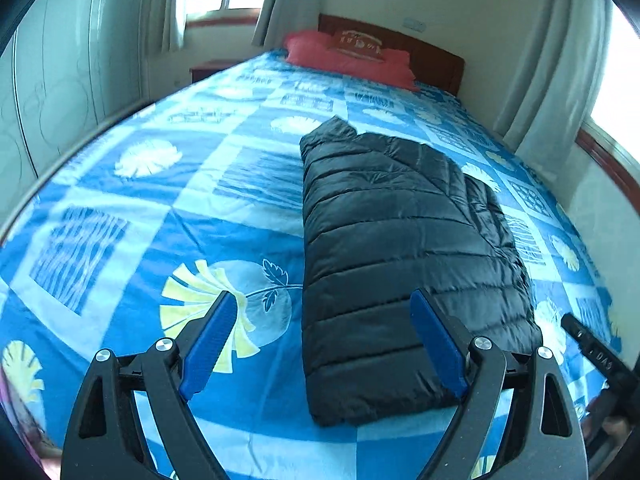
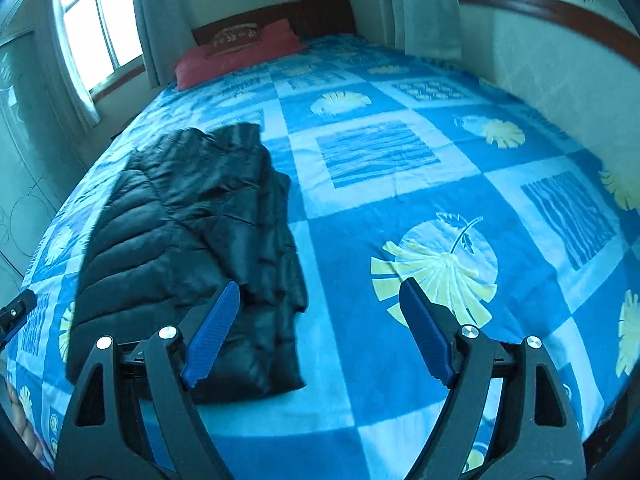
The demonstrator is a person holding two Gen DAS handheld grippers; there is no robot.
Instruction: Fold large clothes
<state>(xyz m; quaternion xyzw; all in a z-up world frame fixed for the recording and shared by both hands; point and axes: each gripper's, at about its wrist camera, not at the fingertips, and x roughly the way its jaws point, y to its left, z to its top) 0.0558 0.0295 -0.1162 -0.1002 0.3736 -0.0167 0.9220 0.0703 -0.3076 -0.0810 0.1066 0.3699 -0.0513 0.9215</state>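
Observation:
A black quilted puffer jacket (image 1: 400, 248) lies folded into a long strip on the blue patterned bed sheet (image 1: 168, 216). My left gripper (image 1: 324, 300) hovers above the jacket's near left edge, its blue pads wide open with nothing between them. In the right wrist view the jacket (image 2: 188, 240) lies to the left, and my right gripper (image 2: 320, 292) stands open over its near right edge and the bare sheet (image 2: 400, 184). Neither gripper touches the jacket. The other gripper's black tip shows at the frame edge in each view (image 1: 592, 348) (image 2: 16, 312).
A red pillow (image 1: 352, 60) lies at the head of the bed against a dark wooden headboard (image 1: 432, 52). Curtains (image 1: 556, 72) and windows flank the bed. A wall (image 2: 560, 80) runs along the bed's right side, and a pale wardrobe (image 1: 60, 80) stands on the left.

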